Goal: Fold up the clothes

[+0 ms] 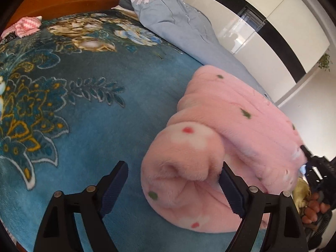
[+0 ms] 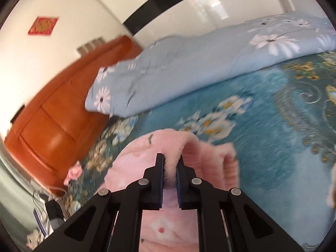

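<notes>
Pink fleece garment [image 1: 220, 147], dotted with green and red spots and pale flower shapes, lies bunched on the teal floral blanket [image 1: 94, 115] that covers the bed, near the blanket's right side in the left wrist view and just beside the light blue daisy-print quilt [image 1: 168, 14] heaped along the far edge. The right gripper [image 2: 170, 168] is clamped on a thick fold of that fleece, its jaws nearly together with pile squeezed between the pads, probably so the edge can be lifted and carried over for a fold. The left gripper [image 1: 174, 180] stands wide, nothing pinched: one finger rests against the rolled end of the garment and the other sits clear over bare blanket, a stance that reads as lining up to take a second hold on the roll. Holding the cloth at two spots would keep it from sagging as it turns. A small pink-and-white zigzag cloth [image 1: 26, 26] lies well apart near the wooden headboard [image 2: 56, 113]. The fold looks barely begun, since the garment is still a lumpy roll.
</notes>
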The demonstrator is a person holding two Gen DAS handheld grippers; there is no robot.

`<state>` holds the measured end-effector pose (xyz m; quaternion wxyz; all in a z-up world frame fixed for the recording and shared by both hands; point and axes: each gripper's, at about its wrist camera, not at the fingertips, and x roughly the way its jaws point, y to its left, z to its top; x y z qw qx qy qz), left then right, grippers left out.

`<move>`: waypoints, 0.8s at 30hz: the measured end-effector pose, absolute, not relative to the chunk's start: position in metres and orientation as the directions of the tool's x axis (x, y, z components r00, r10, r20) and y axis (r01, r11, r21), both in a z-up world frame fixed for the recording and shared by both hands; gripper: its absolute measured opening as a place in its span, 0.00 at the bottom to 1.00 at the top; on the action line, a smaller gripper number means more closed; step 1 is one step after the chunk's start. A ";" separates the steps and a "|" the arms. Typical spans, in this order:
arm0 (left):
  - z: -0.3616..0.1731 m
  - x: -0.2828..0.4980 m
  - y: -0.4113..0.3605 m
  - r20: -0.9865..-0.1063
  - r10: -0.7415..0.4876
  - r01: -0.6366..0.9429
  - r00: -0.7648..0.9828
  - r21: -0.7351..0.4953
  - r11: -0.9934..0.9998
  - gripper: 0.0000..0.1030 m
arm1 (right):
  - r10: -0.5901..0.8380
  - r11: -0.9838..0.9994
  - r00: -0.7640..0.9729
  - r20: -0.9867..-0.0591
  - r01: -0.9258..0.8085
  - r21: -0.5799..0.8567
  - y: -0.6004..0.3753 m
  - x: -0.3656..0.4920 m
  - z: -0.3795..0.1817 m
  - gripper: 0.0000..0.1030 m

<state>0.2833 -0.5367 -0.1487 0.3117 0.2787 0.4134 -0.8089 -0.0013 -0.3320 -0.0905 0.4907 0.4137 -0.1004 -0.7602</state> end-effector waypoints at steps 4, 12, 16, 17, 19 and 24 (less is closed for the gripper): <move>-0.147 0.287 -0.532 -0.701 -0.260 0.722 -0.664 -0.512 -0.465 0.85 | -0.759 -0.584 -0.152 -0.633 0.588 0.559 -0.328 -0.015 -0.130 0.10; -0.138 0.298 -0.540 -0.715 -0.279 0.744 -0.641 -0.491 -0.452 0.85 | -0.715 -0.624 -0.112 -0.690 0.548 0.558 -0.334 -0.021 -0.151 0.12; -0.122 0.314 -0.538 -0.641 -0.288 0.690 -0.712 -0.559 -0.460 0.85 | -0.748 -0.583 -0.112 -0.654 0.582 0.567 -0.320 -0.012 -0.141 0.44; -0.117 0.316 -0.540 -0.623 -0.296 0.679 -0.724 -0.570 -0.463 0.85 | -0.759 -0.574 -0.106 -0.642 0.574 0.584 -0.315 -0.012 -0.142 0.60; -0.109 0.308 -0.555 -0.618 -0.260 0.658 -0.742 -0.595 -0.462 0.85 | -0.781 -0.557 -0.092 -0.617 0.548 0.624 -0.304 -0.013 -0.146 0.62; -0.115 0.261 -0.599 -0.647 -0.135 0.621 -0.751 -0.621 -0.479 0.85 | -0.821 -0.501 0.042 -0.570 0.427 0.753 -0.302 -0.020 -0.173 0.68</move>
